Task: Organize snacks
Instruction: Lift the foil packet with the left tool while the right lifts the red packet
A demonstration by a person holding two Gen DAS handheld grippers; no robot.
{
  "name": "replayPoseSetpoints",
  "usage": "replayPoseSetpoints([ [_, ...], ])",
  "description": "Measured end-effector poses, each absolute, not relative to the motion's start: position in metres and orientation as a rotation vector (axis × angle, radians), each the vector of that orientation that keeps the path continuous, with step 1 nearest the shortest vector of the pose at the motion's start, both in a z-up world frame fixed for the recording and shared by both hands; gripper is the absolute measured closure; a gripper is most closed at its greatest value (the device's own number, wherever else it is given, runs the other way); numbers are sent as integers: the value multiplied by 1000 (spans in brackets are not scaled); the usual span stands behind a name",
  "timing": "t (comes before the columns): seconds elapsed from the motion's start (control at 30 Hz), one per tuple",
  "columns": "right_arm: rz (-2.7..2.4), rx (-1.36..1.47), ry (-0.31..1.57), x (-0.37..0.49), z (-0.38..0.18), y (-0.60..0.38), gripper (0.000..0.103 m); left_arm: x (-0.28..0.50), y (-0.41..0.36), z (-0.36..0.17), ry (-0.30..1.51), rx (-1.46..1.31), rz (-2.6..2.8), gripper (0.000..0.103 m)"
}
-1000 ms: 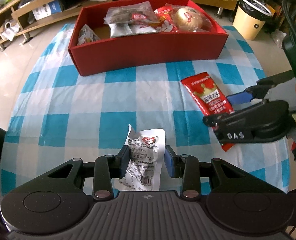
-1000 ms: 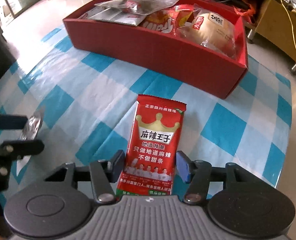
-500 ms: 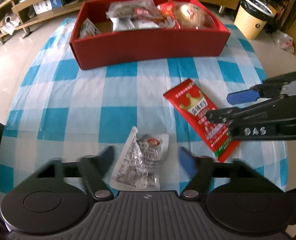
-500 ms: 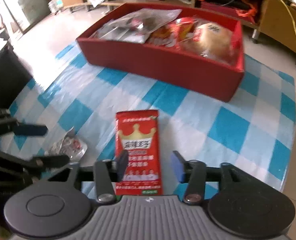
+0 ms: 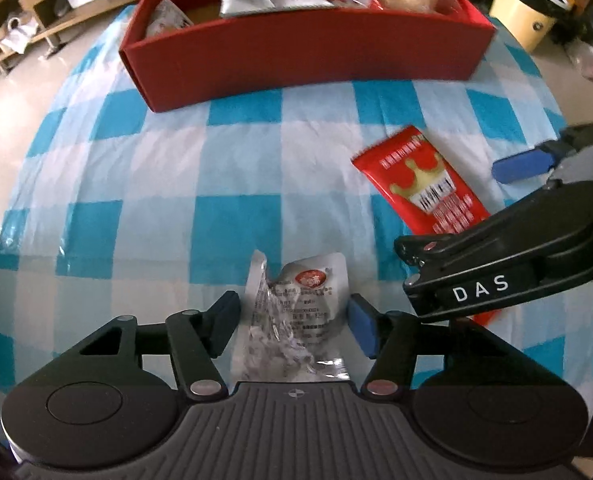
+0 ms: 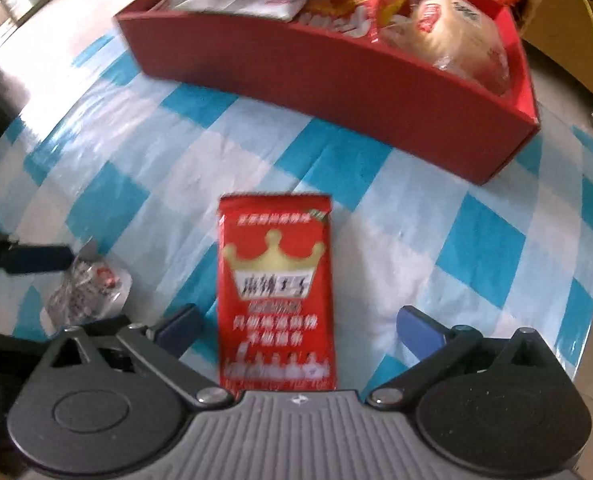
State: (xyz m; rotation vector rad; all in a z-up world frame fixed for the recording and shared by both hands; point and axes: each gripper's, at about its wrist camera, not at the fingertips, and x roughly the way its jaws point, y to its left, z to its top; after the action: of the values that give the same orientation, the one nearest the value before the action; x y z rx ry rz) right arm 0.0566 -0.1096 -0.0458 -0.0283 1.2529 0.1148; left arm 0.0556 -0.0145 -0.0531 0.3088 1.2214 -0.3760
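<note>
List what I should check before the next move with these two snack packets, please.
1. White packet between the jaws of the left gripper: ok. The jaws have just been closing but do not press on it yet.
2. Red crown packet between the jaws of the right gripper: ok. The jaws have just been opening and stand wide, clear of it.
3. Both packets lie on the checked cloth: ok.
4. Free room in the red box: probably ok, its left end looks less full.
5. Space between the two grippers: cannot tell, they look close.
</note>
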Motion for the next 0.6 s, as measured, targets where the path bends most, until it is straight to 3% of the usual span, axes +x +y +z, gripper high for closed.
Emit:
replayPoseSetpoints([
  [0.07, 91, -11, 1215, 56, -47, -111, 0, 56, -16, -54, 1215, 313, -372, 29],
  [0.17, 120, -33, 1167, 51, -48, -110, 0, 47, -20, -52, 1185, 329, -379, 39],
  [0.23, 165, -63, 1151, 45, -45, -110, 11, 45, -21, -51, 1186, 335, -368, 40],
  [0.3, 199, -84, 1139, 38, -37, -107, 41, 44, -18, -50, 1201, 322, -362, 41],
  [0.33, 212, -96, 1135, 34, -34, -103, 47, 44, -16, -50, 1209, 317, -366, 41],
  [0.6, 204, -46, 1125, 31, -21, -118, 54, 50, 4, -30, 1172, 210, -350, 41],
])
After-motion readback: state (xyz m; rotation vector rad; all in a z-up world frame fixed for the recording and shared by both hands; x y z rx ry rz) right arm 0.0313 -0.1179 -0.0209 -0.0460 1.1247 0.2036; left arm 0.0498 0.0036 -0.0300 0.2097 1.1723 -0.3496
